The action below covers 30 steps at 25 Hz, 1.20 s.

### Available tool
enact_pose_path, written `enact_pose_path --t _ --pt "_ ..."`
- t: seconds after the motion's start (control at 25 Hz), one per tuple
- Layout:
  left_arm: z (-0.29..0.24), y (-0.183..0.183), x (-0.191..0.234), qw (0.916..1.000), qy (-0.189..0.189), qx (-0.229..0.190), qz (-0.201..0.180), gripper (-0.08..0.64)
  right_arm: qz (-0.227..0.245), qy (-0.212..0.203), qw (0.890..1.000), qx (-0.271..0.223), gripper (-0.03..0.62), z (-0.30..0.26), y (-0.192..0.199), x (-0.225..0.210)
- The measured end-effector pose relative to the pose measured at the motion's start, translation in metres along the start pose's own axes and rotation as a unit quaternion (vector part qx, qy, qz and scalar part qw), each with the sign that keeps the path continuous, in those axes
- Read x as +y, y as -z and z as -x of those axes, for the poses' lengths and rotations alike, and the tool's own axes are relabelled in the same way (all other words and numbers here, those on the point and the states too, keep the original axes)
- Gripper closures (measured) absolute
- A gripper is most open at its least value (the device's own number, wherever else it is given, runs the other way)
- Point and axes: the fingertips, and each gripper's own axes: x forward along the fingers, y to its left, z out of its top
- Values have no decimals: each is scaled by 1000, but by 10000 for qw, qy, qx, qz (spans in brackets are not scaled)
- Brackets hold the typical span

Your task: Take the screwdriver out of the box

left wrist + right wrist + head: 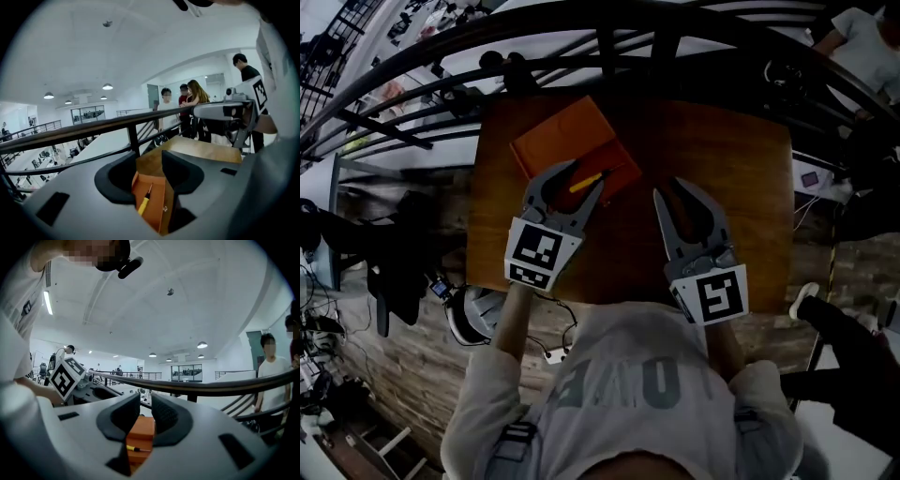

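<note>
Open orange cardboard box (pixel 562 141) on brown wooden bench (pixel 727 159), yellow-handled screwdriver (pixel 591 180) lying inside the box; left tongs (pixel 581 176) released, poised over the box; right tongs (pixel 671 190) released, empty, right of the box

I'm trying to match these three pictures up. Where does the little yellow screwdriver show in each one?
Head view: the screwdriver is upper middle, lying in the open orange box.
Left gripper view: the screwdriver is bottom centre, its yellow handle nearest the camera.
Right gripper view: the screwdriver is bottom centre, lying crosswise.
Shared landmark: the orange box, seen in all three views.
</note>
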Motion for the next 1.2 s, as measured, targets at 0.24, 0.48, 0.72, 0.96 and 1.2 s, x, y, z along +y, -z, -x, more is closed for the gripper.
enact_pose_path --t 0.24,0.48,0.72,0.96,1.2 --pt "-45 50 -1 9899 549 1166 -583 382 -137 -78 9996 252 523 -12 17 -20" --pt "-65 103 -1 9704 956 2099 -721 382 -261 -87 9985 476 523 -22 33 -24" --pt "-80 150 4 9473 1124 2946 -565 382 -377 -79 9972 640 523 -28 46 -31" --pt "-89 186 16 9295 1124 3472 -525 399 -443 -144 9955 823 523 -37 59 -30" --pt "-89 214 16 9083 1156 3968 -642 399 -487 -175 9945 913 523 -39 65 -29"
